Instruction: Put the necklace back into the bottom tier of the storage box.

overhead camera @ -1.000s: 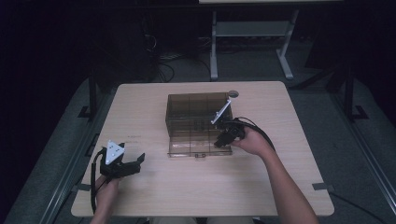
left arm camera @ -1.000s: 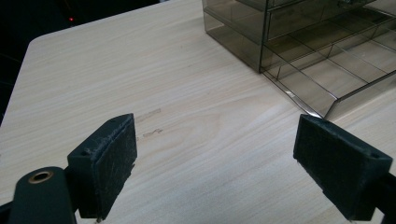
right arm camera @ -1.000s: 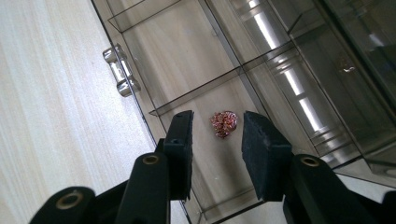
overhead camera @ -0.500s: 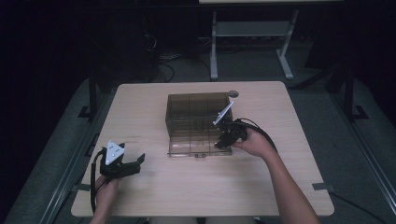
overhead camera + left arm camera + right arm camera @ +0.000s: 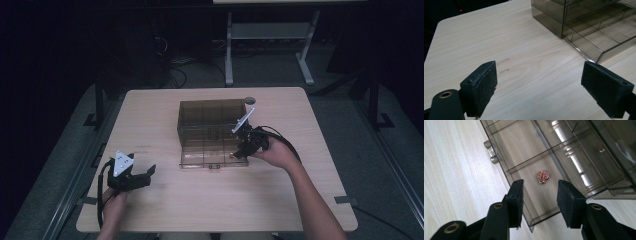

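Between the right gripper's (image 5: 540,202) jaws there was only air: they stood parted, having just been opening, with nothing pinched. Just ahead of them, past the tips and a little nearer the left-hand jaw as that gripper's view showed it, a small crumpled pink-copper nugget (image 5: 542,176) lay loose on the floor of a compartment in the pulled-out drawer (image 5: 529,167) of the smoked-plastic organiser (image 5: 212,122). The drawer's front wall and its little handle (image 5: 490,151) sat off beyond the left-hand jaw, with the bare wooden table (image 5: 454,170) outside that.

The left gripper (image 5: 539,85) rested well away from the drawer, its jaws spread wide over empty tabletop, the organiser's corner beyond its right-hand jaw.

The risks seemed to lie in the withdrawal. A jaw tip could catch the thin divider or the drawer's rim on the way out, which would jolt the drawer and perhaps bounce the light nugget into the neighbouring cell. With the left gripper not steadying the box, any such snag could also slide the whole organiser across the table.
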Demonstrator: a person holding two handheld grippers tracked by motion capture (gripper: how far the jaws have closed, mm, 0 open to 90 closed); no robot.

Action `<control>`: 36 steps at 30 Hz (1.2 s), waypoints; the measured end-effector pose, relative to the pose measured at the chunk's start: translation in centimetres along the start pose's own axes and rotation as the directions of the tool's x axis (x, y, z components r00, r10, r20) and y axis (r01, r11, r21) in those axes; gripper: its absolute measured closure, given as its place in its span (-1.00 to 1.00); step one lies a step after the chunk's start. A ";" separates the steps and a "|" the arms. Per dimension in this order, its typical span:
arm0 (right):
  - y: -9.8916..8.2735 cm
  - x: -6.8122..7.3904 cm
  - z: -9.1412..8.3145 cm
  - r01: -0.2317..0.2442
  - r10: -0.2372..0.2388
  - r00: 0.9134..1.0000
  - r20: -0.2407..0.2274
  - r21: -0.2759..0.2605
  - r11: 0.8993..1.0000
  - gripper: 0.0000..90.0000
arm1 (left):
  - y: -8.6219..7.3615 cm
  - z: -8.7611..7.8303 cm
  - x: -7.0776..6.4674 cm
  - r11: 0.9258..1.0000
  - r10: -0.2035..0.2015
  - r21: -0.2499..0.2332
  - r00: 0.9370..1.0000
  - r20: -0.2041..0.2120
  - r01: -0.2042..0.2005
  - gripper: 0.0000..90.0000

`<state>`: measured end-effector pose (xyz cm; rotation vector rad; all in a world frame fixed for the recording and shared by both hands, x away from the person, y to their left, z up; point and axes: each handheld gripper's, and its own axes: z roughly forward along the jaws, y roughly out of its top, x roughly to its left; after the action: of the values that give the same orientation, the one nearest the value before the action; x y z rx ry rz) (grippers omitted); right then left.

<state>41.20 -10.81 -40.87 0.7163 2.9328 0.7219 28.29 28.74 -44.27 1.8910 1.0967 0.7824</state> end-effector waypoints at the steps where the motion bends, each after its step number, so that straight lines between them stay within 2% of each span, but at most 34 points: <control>1: 0.0 0.0 -0.1 0.000 0.000 1.000 -0.001 0.000 1.000 0.24 | 0.0 0.0 0.0 1.000 -0.001 0.000 1.000 0.000 0.001 -0.71; 27: -1.1 0.8 -1.7 0.011 -0.011 1.000 0.011 -0.028 1.000 0.13 | 0.0 0.0 0.0 1.000 -0.001 -0.002 1.000 -0.002 0.001 -0.71; 36: -2.0 1.0 -2.4 0.009 -0.008 1.000 0.014 -0.048 0.999 0.09 | 0.0 0.0 0.0 1.000 0.006 0.006 1.000 0.000 -0.006 -0.71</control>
<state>39.08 -13.02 -39.54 0.7016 2.8931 0.7809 28.28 28.68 -44.24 1.9002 1.0950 0.7831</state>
